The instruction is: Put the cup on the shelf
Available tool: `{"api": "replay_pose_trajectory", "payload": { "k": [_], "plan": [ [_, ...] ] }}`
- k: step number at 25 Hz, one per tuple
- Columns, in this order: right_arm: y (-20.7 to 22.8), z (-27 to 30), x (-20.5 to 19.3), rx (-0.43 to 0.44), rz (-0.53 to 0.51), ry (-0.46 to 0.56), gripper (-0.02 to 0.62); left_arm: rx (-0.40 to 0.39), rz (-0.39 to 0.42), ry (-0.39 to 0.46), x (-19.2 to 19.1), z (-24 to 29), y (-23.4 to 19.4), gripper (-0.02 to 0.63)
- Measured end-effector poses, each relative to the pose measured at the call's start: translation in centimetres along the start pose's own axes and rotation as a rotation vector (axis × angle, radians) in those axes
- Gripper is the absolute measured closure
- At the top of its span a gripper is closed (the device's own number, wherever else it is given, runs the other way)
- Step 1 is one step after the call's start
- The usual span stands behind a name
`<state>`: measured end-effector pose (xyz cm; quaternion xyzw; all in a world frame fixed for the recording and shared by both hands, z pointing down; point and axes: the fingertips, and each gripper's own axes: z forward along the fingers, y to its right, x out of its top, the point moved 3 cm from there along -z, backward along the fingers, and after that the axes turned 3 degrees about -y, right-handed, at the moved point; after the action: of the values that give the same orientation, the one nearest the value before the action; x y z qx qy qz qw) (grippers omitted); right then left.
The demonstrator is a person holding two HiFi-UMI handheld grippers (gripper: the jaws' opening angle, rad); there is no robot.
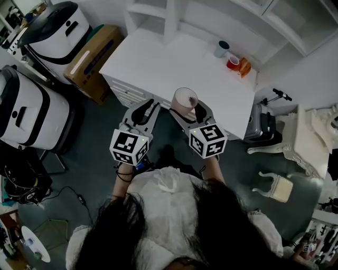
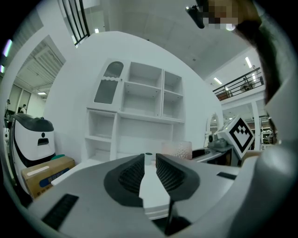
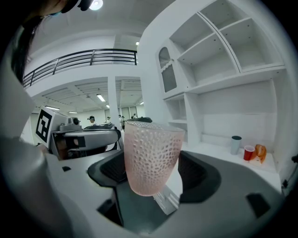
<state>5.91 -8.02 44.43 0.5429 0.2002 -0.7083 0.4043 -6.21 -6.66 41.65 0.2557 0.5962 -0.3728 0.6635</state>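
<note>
A pink dimpled cup (image 1: 185, 99) is held upright in the air, with my right gripper (image 1: 188, 109) shut on its lower part. In the right gripper view the cup (image 3: 152, 158) fills the space between the two dark pads (image 3: 193, 173). My left gripper (image 1: 151, 106) hangs just left of it, its jaws nearly together and holding nothing; in its own view the left gripper (image 2: 148, 163) shows only a thin slit. The white shelf unit (image 1: 170, 15) stands at the back of a white desk (image 1: 153, 68) ahead. Its compartments (image 3: 223, 51) look bare.
On the desk's right end stand a grey-teal cup (image 1: 221, 49), a red cup (image 1: 233, 63) and an orange item (image 1: 244, 67). A cardboard box (image 1: 91, 62) and two white machines (image 1: 53, 29) (image 1: 26, 111) sit to the left. A white chair (image 1: 277, 185) is at right.
</note>
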Motion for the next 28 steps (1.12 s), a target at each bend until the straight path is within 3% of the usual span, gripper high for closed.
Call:
{"api": "replay_pose_trajectory", "payload": {
  "k": [9, 14, 20, 28],
  "plan": [
    [6.9, 2.0, 1.9, 0.015, 0.012, 0.016, 0.249, 0.001, -0.023, 0.024, 2.0, 6.9, -0.5, 0.522],
    [8.7, 3.1, 2.3, 0.034, 0.018, 0.017, 0.249, 0.034, 0.021, 0.000, 2.3, 8.7, -1.0, 0.522],
    [10.8, 4.0, 2.4, 0.043, 0.032, 0.014, 0.249, 0.044, 0.021, -0.005, 2.7, 10.9, -1.2, 0.522],
    [12.2, 5.5, 3.0, 0.020, 0.058, 0.017, 0.249, 0.015, 0.033, -0.031, 2.9, 12.8, -2.6, 0.522]
  ]
}}
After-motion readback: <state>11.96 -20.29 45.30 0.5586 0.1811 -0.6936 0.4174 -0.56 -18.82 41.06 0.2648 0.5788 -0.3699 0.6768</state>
